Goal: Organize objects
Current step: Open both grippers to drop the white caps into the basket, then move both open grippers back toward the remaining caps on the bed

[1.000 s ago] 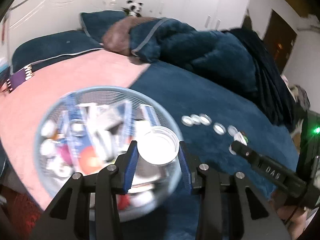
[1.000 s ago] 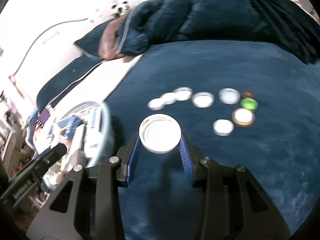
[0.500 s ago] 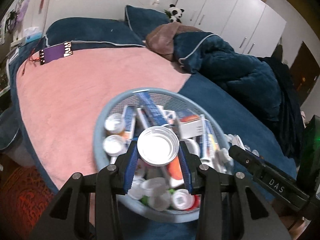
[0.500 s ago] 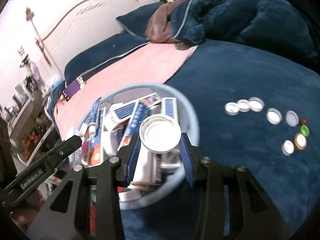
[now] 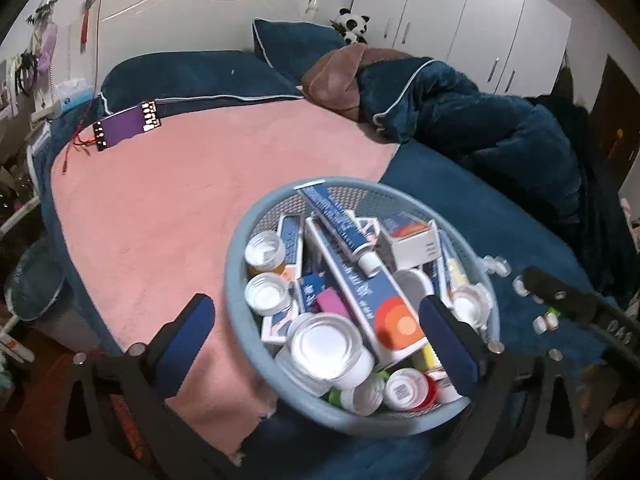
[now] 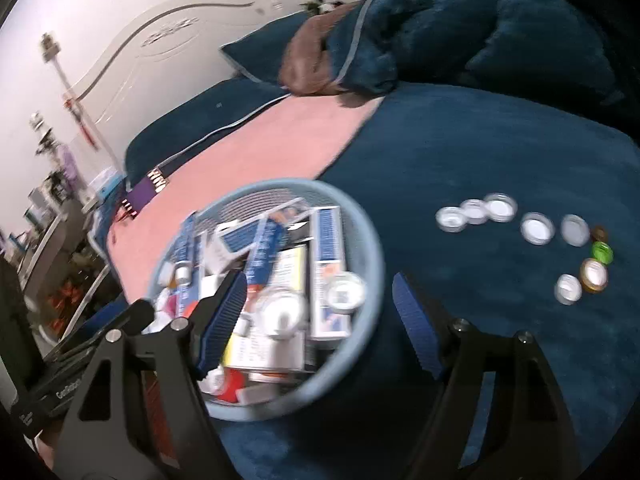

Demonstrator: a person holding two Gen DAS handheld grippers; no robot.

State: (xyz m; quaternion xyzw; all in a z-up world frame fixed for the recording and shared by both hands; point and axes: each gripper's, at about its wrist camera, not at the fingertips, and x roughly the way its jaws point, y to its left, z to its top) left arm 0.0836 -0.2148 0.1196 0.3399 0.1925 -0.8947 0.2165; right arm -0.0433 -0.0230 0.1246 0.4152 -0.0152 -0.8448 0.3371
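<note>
Grippers in the foreground: the left gripper hangs over the near part of a round blue mesh basket, its blue-padded fingers spread wide with nothing between them; the right gripper hovers at the basket's near right rim, jaws likewise spread and empty. Inside the basket, nearest the left gripper, a wide white lid lies open side up on a heap of white caps, a red-rimmed cap, toothpaste boxes and a blue tube that leans across the pile; a white carton with an orange panel sits toward the far right side. To the right of the basket, on the dark blue blanket, a loose arc of small white lids lies well apart from the rim, ending in a green cap, a gold-rimmed cap and a small brown cap. Beyond the basket a pink blanket covers the left half of the bed, with a purple strip near its far corner. Farther back lie a rumpled blue duvet, a brown cushion, a toy panda and white wardrobe doors.
</note>
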